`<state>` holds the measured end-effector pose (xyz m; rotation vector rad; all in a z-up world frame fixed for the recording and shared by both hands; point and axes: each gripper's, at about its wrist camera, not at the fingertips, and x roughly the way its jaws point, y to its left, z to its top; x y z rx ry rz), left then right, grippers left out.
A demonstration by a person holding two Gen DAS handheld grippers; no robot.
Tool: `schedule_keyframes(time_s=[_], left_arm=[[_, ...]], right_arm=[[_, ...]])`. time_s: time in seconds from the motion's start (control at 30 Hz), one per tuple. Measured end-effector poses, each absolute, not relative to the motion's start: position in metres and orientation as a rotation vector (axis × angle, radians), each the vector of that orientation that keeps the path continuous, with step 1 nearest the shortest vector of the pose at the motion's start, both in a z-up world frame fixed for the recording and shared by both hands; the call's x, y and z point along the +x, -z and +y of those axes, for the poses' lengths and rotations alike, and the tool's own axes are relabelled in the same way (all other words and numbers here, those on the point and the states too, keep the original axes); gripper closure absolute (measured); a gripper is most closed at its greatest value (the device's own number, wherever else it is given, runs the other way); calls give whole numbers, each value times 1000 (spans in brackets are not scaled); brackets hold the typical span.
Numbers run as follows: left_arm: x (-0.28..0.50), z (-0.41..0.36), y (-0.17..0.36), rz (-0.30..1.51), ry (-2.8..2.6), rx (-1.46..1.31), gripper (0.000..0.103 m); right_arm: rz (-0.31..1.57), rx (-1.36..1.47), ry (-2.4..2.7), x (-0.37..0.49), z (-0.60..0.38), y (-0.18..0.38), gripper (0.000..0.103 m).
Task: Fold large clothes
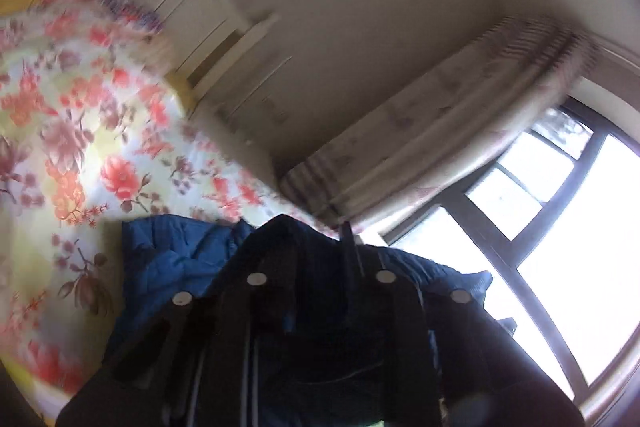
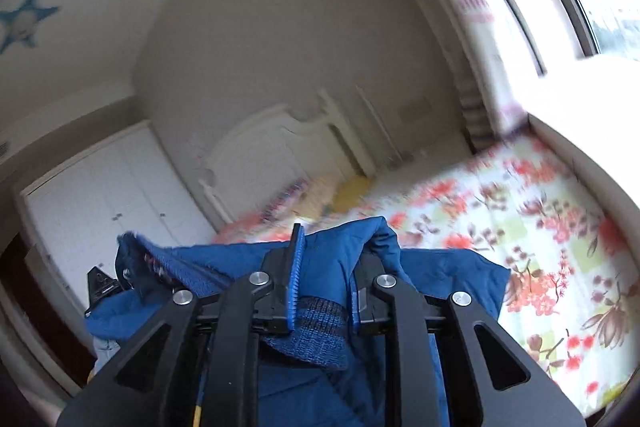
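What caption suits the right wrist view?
Right gripper clamps a blue jacket above a flowered bed.

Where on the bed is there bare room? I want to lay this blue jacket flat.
The floral bedspread lies bare between the window-side edge and the blue jacket. Near the white headboard it is crowded with pillows.

**Two wrist cameras, both close behind cloth-filled fingers**

Each camera sits just behind its own gripper, looking forward along the fingers, tilted. Beyond the left gripper (image 1: 316, 267) lie the window (image 1: 560, 227) and curtain (image 1: 440, 131). Beyond the right gripper (image 2: 324, 279) lie the headboard (image 2: 276, 147) and wardrobe (image 2: 112, 187). Both share the blue garment (image 2: 440, 275) and the floral bedcover (image 1: 80, 131).
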<state>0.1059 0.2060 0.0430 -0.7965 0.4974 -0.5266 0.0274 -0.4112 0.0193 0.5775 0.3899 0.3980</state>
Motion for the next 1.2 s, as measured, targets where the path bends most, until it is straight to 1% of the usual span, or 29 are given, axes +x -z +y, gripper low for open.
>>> schedule_keyframes(time_s=[0.03,0.07,0.1,0.13,0.17,0.27,0.37,0.47,0.53,0.67,0.77,0.8,0.83,0.87,0.9,0.93,0.97,1.0,1.07,1.13,1.2], left_arm=[[136,209,-30,549,478,-825,66],[154,216,-18,580,403,-854,38],[167,222,-8,592,353,-879,24],[175,231,2,591,313,-912,25],[182,242,12,596,277,-939,25],[183,262,28,604,215,-936,25],[188,256,28,663,205,-796,24],[204,233,29,741,263,-659,23],[220,213,28,784,307,-568,19],[243,172,31,846,330,-376,18],[266,148,46,925,346,-270,18],[273,142,55,956,345,-238,18],[276,137,61,978,355,-219,20],[277,135,68,984,367,-208,26],[273,131,69,970,377,-187,50],[266,128,68,933,362,-151,66],[257,127,63,888,360,-137,92],[242,129,56,820,379,-137,97],[211,131,41,727,360,-118,98],[183,137,25,667,353,-127,98],[171,142,9,639,364,-151,98]], right_arm=[[429,602,-394,46,-414,-8,73],[482,636,-376,67,-420,5,60],[506,663,-352,77,-426,14,50],[495,677,-339,77,-431,21,28],[468,676,-321,75,-437,25,17],[460,567,-269,68,-448,30,17],[527,397,-236,70,-447,38,17],[611,273,-234,86,-440,52,18],[659,217,-255,101,-433,64,18],[746,145,-315,130,-411,79,18],[798,91,-336,142,-395,88,18],[805,76,-335,142,-392,92,19],[807,66,-340,142,-389,94,31],[798,49,-337,139,-388,97,48],[757,10,-304,133,-385,96,57],[718,-26,-289,124,-381,93,82],[661,-69,-261,111,-376,88,87],[616,-94,-236,98,-373,82,89],[551,-104,-216,73,-369,69,94],[495,-99,-213,51,-369,51,95],[449,-99,-210,38,-371,32,96]])
